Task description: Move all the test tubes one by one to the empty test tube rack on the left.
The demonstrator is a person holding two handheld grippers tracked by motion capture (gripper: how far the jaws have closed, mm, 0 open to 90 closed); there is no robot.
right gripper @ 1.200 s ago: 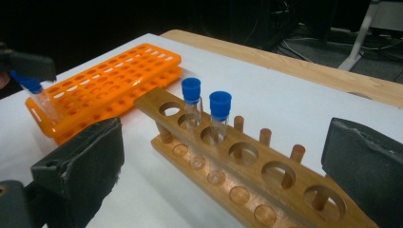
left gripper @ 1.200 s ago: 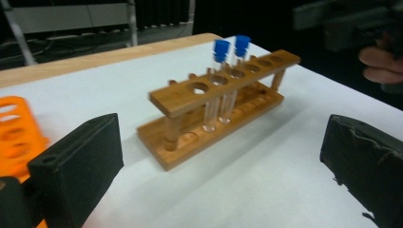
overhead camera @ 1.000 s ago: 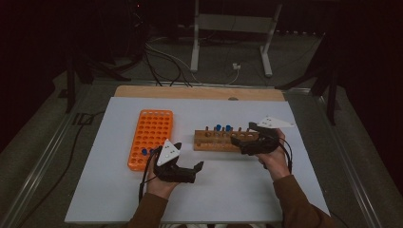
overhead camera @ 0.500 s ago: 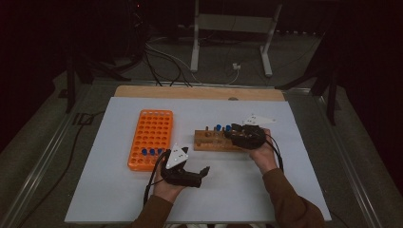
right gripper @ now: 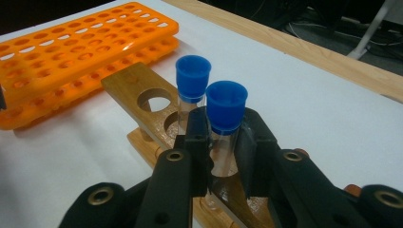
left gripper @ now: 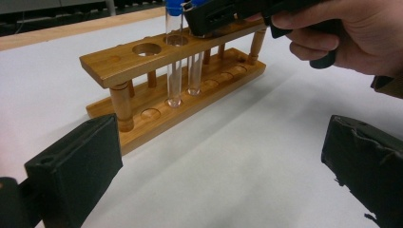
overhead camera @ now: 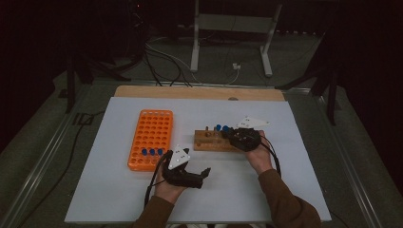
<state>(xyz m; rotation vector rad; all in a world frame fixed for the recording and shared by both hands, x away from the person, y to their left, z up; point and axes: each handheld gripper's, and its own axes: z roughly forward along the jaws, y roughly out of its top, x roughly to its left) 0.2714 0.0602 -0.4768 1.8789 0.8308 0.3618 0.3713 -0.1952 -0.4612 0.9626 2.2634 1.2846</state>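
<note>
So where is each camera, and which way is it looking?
High view: above the table, looking forward and down; both forearms, left gripper and right gripper show.
Left gripper view: rides that gripper, facing the wooden rack; open jaws show.
Right gripper view: rides that gripper; jaws just closed on the blue-capped tube.
All share the rack.

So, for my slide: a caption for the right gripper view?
Right gripper shut on a blue-capped tube in the wooden rack.
</note>
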